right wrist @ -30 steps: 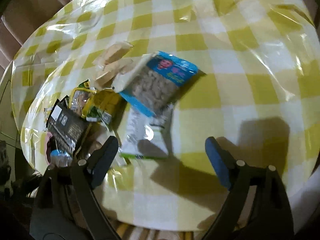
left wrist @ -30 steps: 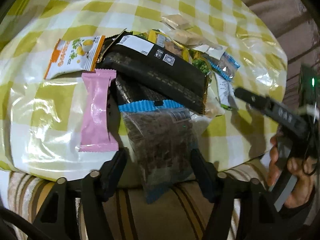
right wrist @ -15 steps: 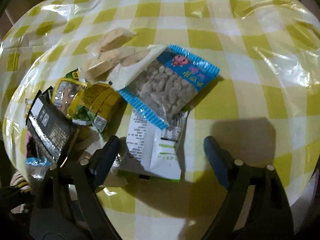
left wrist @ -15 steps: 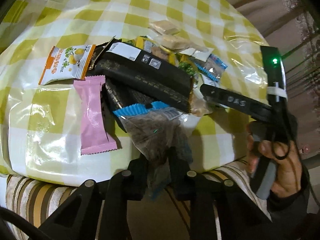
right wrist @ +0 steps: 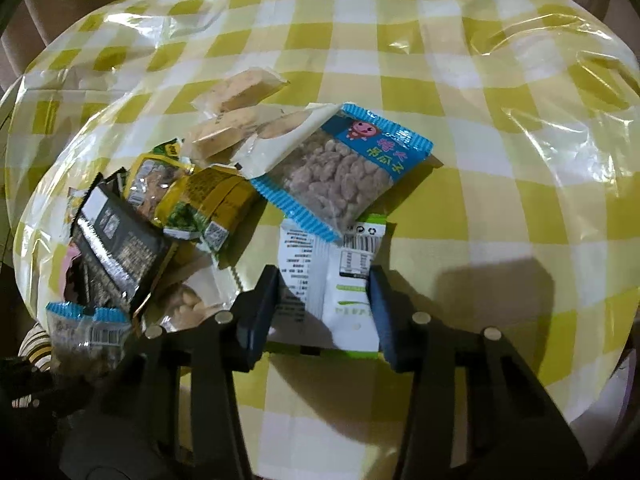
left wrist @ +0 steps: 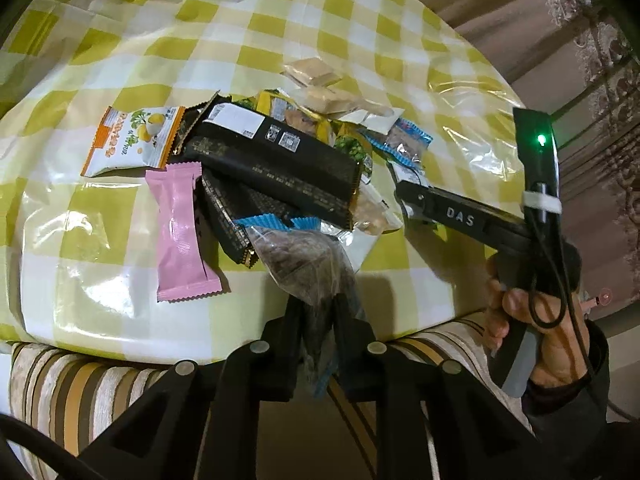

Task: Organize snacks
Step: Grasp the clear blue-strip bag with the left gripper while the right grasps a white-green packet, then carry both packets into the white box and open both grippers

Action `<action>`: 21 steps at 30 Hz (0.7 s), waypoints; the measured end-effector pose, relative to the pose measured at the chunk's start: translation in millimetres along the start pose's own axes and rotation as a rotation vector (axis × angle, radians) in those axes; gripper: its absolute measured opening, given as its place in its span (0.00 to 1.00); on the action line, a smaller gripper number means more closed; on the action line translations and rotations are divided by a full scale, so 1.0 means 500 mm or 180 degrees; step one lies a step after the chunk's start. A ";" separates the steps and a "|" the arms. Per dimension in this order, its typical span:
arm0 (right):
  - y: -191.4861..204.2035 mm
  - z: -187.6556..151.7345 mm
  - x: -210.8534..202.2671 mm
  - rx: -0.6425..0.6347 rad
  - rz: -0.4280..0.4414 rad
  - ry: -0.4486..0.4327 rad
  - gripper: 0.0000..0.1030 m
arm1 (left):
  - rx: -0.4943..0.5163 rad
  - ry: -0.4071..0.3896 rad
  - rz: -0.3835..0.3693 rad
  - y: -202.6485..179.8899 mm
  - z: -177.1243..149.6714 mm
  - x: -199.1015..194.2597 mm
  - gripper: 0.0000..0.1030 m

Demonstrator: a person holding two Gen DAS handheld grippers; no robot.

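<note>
A heap of snack packets lies on the yellow-checked table (left wrist: 120, 32). My left gripper (left wrist: 316, 312) is shut on a clear blue-edged packet of dark snacks (left wrist: 304, 264) at the table's near edge; the same packet shows in the right wrist view (right wrist: 84, 332). My right gripper (right wrist: 324, 292) is part-way closed around a white and green packet (right wrist: 332, 292), its pads beside the packet's edges. A blue-edged nut packet (right wrist: 340, 176) overlaps that packet's far end. The right gripper also shows in the left wrist view (left wrist: 404, 192).
Black packets (left wrist: 276, 168), a pink bar (left wrist: 180, 232), an orange and white packet (left wrist: 132, 140), yellow-green packets (right wrist: 200, 200) and beige biscuit packs (right wrist: 240, 88) fill the heap. A striped sofa (left wrist: 60, 392) lies below the table edge. A curtain (left wrist: 580, 20) hangs behind.
My left gripper has closed on the dark snack packet and lifted its end. My right gripper has moved in over the white and green packet and narrowed around it.
</note>
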State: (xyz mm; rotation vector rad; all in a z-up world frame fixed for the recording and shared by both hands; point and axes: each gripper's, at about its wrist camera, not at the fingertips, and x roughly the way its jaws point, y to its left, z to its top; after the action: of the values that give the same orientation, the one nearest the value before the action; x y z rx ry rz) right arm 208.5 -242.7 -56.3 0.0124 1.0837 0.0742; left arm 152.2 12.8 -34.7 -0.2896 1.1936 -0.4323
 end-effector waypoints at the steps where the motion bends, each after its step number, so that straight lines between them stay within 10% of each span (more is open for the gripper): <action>1: 0.000 -0.003 -0.007 -0.0005 0.0008 -0.0013 0.48 | 0.0004 -0.0023 -0.0015 -0.001 -0.001 -0.005 0.15; 21: -0.067 -0.104 -0.166 0.0175 0.0229 -0.0263 0.47 | 0.0198 -0.0222 -0.0149 -0.074 -0.012 -0.062 0.14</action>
State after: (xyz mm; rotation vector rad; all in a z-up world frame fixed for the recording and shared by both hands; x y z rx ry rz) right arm 125.7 -282.9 -9.2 0.1030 1.0024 0.1078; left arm 130.8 -5.4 5.0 -0.2773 1.1051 -0.4955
